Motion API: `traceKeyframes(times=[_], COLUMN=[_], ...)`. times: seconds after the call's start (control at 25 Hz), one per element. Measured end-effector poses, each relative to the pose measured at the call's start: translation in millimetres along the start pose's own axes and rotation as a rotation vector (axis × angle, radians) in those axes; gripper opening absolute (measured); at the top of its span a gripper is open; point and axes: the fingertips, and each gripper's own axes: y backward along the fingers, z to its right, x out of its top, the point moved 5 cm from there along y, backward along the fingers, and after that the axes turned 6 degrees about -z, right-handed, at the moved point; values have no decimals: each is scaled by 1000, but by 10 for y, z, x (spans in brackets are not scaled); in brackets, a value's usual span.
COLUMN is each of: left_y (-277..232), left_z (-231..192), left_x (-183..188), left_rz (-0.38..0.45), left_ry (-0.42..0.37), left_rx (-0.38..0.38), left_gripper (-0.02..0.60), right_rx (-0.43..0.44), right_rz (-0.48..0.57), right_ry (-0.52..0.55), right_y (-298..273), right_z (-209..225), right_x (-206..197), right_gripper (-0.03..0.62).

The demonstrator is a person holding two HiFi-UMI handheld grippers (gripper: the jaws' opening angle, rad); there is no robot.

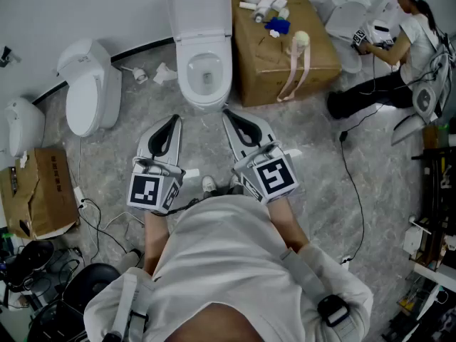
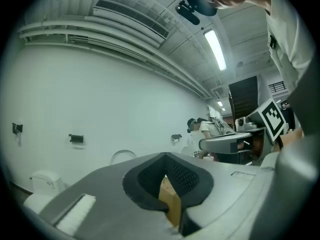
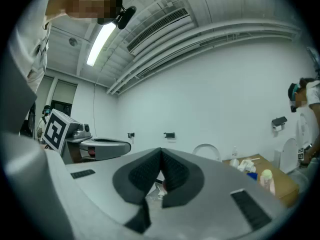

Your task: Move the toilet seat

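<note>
L tongs (image 1: 173,118), R tongs (image 1: 228,114) closed, marbled floor (image 1: 320,184), toilet (image 1: 203,45) ahead

A bright ceiling tube (image 2: 216,49) lights evenly; fisheye edges warp dark.

Readable words, numbers, brands: none is showing clearly in any view.
Grey left gripper (image 1: 172,122): its cube is carrying a black-and-white square marker (image 1: 146,190) facing up, a block pattern with no letters or digits.
Grey right gripper (image 1: 228,114): its cube is carrying a similar black-and-white square marker (image 1: 275,176), again only a pattern.
Large brown cardboard box (image 1: 313,59): its faces are showing no legible print.
White bottles (image 1: 265,6) on that box: any labelling is appearing too small to read.
</note>
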Motion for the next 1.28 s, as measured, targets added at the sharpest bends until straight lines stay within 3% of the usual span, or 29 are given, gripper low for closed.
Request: traceKeyframes(times=[0.4, 0.84, 1.28], left_y=[-74, -191, -518], left_z=[124, 397, 9], left_x=[31, 108, 56], left_rz=[-3, -12, -10], left_ry=[-14, -12, -8], left_rx=[12, 53, 41], left_gripper=[0, 0, 0], right_rx=[-1, 63, 32], right_rz=[16, 36, 13], right_ry=[26, 6, 12], right_y=[93, 192, -239], right_z=[81, 244, 456], right_x=[7, 15, -17], right_gripper=[-9, -8, -8])
